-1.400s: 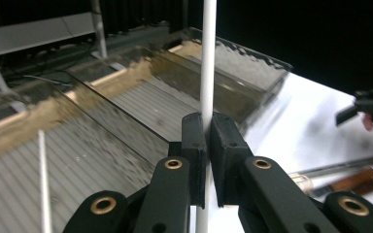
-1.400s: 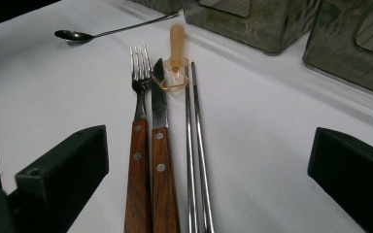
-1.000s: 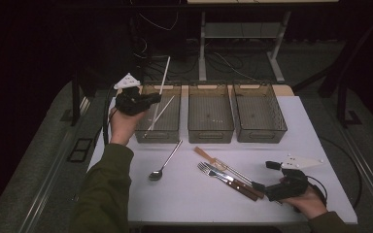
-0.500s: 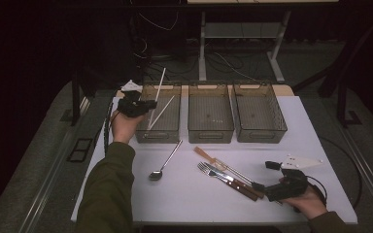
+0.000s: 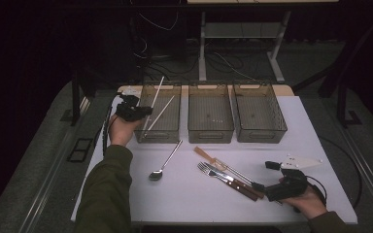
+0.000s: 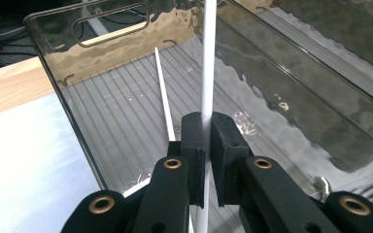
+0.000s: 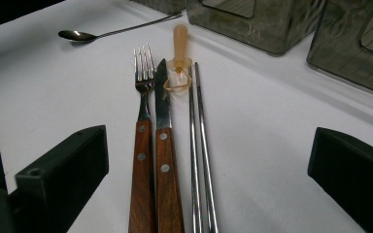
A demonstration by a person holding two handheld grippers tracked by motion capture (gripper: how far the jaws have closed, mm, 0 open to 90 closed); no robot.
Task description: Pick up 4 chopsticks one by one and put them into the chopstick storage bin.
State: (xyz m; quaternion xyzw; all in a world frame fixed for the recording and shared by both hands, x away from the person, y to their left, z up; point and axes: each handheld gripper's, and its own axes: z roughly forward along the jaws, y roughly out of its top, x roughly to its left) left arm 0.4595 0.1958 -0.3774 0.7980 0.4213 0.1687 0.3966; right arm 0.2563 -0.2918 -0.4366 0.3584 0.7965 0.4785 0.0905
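My left gripper [image 5: 137, 111] is shut on a white chopstick [image 5: 156, 92] that slants up over the left clear bin [image 5: 147, 135]. In the left gripper view the chopstick [image 6: 208, 58] runs straight up between the closed jaws of that gripper [image 6: 208, 127], above the bin's ribbed floor [image 6: 126, 121]. A second white chopstick [image 6: 163, 97] lies inside the bin. My right gripper [image 7: 211, 145] stands open low over the table, its jaws either side of a wooden-handled fork [image 7: 143, 87], a knife [image 7: 161, 102] and a pair of metal chopsticks [image 7: 199, 145].
Two more clear bins, middle [image 5: 210, 133] and right [image 5: 260, 133], stand in a row at the back. A spoon [image 5: 164, 163] lies left of the cutlery. A tan handle with a rubber band [image 7: 179, 43] lies beyond the knife. The white table [image 5: 189, 199] has bare room in front.
The left gripper has lowered slightly with the white chopstick, whose top end has come down towards the left bin. The right gripper has stayed in place.
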